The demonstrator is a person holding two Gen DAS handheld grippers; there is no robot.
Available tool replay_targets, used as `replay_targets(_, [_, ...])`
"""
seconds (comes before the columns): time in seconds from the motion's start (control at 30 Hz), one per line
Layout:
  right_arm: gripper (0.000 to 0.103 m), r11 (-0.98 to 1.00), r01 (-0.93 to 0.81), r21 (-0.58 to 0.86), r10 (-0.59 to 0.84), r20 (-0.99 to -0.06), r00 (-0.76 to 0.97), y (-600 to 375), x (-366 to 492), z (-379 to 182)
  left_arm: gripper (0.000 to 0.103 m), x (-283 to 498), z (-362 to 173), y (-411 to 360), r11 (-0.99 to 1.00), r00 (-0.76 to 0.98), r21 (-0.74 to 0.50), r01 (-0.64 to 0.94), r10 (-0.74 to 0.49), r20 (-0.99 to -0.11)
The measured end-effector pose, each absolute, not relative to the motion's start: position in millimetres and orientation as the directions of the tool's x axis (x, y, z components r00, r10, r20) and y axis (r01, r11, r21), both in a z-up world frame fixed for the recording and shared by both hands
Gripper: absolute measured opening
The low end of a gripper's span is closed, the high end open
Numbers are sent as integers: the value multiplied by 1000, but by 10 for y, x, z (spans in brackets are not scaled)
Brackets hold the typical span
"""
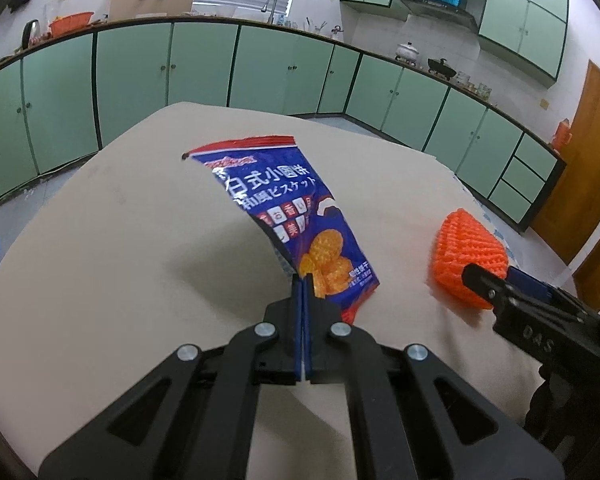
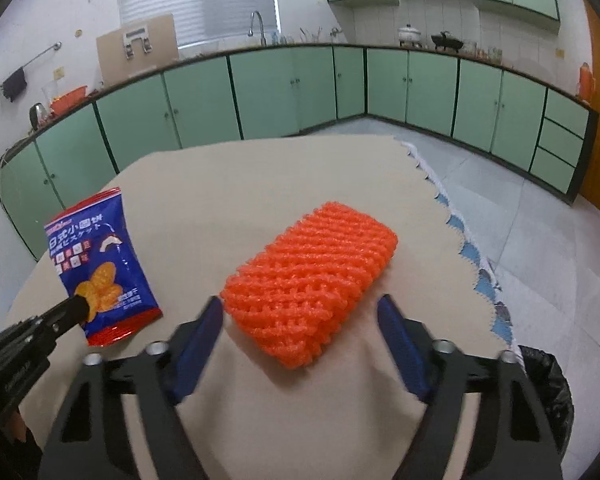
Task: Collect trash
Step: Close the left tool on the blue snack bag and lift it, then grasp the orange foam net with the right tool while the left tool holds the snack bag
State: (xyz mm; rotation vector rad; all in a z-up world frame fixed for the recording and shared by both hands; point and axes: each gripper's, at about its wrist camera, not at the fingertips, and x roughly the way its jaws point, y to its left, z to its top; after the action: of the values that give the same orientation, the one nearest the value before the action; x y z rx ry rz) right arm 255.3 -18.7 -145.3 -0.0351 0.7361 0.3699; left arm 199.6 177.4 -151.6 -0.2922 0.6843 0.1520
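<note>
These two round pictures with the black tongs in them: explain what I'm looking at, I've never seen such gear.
No robot here: a person carries a hand-held gripper in each hand, each with a wide-angle camera looking along its two fingers, hence the rounded edges.

One picture comes from the left hand-held gripper. Its jaws are shut on the lower edge of a blue snack bag, lifting it off the beige tablecloth.

The other comes from the right hand-held gripper. Its jaws stand apart on either side of the near end of an orange foam net lying on the cloth; they do not seem to press it yet. A black bin bag shows beside the table.

Each gripper also appears in the other's picture.
</note>
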Motion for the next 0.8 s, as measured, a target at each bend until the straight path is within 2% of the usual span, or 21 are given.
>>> replay_targets(0.17, [35, 922, -371, 109, 344, -672, 656, -137, 2574, -1474, 0, 1992, -1529, 1768, 946, 764, -223, -234, 37, -645])
replay_targets(0.27, [24, 916, -383, 119, 362, -655, 663, -161, 2516, -1438, 0, 1987, -1506, 1749, 948, 768, -222, -226, 33, -640])
replay_targets(0.33, [20, 911, -394, 120, 375, -640, 671, -194, 2446, -1388, 0, 1971, -1487, 1757, 948, 772, -229, -222, 27, -635])
replay_targets(0.8, [18, 911, -399, 104, 391, -521, 758, -635, 1940, -776, 0, 1771, -1054, 1366, 963, 834, -249, -103, -52, -549])
